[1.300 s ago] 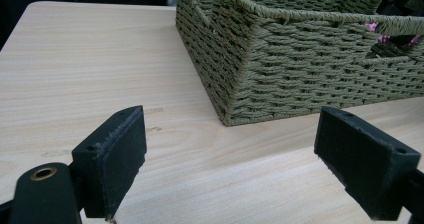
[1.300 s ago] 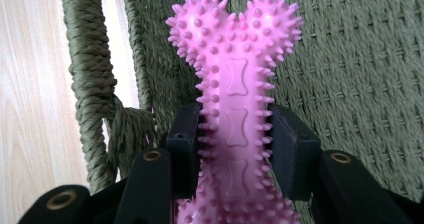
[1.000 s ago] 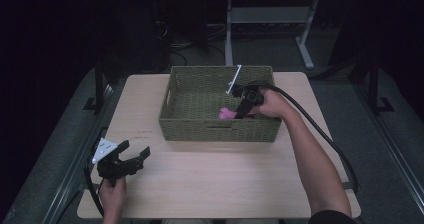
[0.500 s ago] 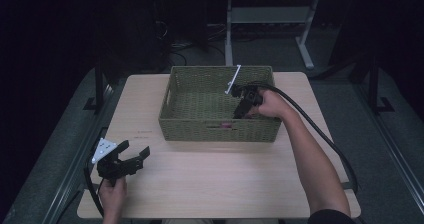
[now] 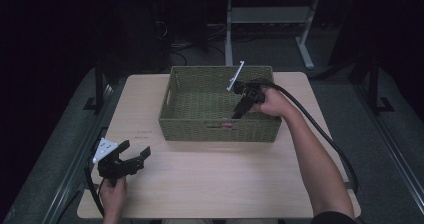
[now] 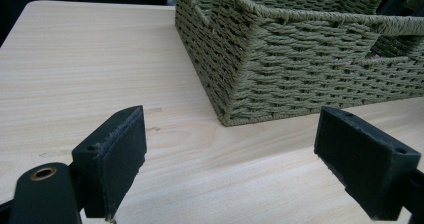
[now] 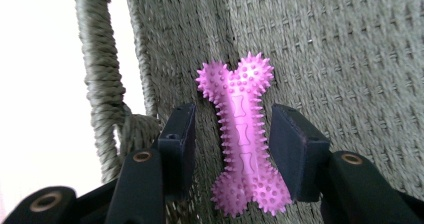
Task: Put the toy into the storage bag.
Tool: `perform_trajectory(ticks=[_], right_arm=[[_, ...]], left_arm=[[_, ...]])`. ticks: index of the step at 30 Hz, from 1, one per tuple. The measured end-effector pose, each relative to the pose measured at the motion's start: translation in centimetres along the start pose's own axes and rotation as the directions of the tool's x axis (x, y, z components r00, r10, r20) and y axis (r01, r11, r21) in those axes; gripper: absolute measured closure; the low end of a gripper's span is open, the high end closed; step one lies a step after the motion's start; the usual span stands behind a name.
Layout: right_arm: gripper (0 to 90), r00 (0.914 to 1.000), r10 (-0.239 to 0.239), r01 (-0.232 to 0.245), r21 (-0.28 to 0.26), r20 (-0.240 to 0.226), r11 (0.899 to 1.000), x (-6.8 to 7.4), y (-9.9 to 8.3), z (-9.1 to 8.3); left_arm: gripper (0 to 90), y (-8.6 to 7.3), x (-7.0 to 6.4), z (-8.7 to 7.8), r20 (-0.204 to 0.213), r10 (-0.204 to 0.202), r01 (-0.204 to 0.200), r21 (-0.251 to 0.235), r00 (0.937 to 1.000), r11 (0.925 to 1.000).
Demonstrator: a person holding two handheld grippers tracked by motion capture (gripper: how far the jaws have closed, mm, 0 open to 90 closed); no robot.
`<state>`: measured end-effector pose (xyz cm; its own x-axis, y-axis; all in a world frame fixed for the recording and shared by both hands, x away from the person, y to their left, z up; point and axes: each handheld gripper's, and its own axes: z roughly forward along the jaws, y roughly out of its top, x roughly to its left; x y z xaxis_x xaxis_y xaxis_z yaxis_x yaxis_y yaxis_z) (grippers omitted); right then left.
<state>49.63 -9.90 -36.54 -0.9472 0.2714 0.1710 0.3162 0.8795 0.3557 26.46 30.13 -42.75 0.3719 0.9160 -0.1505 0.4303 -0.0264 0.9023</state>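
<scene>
A pink spiky bone toy (image 7: 242, 134) lies on the woven floor of the green wicker basket (image 5: 220, 126), close to its near wall. My right gripper (image 5: 239, 113) reaches down into the basket; in the right gripper view its jaws (image 7: 232, 116) stand on either side of the toy with a gap at each side. A sliver of the pink toy (image 5: 226, 126) shows through the basket's handle slot. My left gripper (image 5: 135, 150) is held over the table's front left corner, open and empty. In the left gripper view its jaws (image 6: 232, 129) face the basket's corner (image 6: 300, 59).
The light wooden table (image 5: 225, 179) carries the basket at its far middle. A thick black cable (image 5: 320, 134) trails from my right gripper along the forearm. Desk legs and cables stand on the dark floor beyond the table.
My right gripper has lowered the pink toy from above the rim down into the basket and its jaws have come off it. The left gripper has stayed put.
</scene>
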Motion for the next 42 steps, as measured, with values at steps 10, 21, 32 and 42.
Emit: perform_trajectory(ticks=[10,21,32,42], right_arm=[[51.5,0.9998,0.009,-0.008,-0.047,0.015,0.999,0.7,-0.3,-1.9],[47.7,0.9992,0.023,-0.020,-0.101,0.033,0.995,1.5,-1.2,-3.8],[45.2,0.9982,0.034,-0.027,-0.149,0.049,0.988,2.8,-3.1,-5.4],[42.5,0.9971,0.037,-0.026,-0.169,0.066,0.985,4.1,-4.8,-6.2]], left_arm=[[12.9,0.0,-0.1,-0.1,0.004,0.004,-0.004,-0.004,1.0000,1.0000],[12.9,0.0,0.0,-0.2,0.000,0.000,0.000,-0.003,1.0000,1.0000],[12.8,-0.1,-0.2,-0.1,0.001,0.005,-0.005,0.000,1.0000,1.0000],[12.8,-0.1,-0.3,0.0,0.003,0.011,-0.011,0.002,0.9999,0.9999]])
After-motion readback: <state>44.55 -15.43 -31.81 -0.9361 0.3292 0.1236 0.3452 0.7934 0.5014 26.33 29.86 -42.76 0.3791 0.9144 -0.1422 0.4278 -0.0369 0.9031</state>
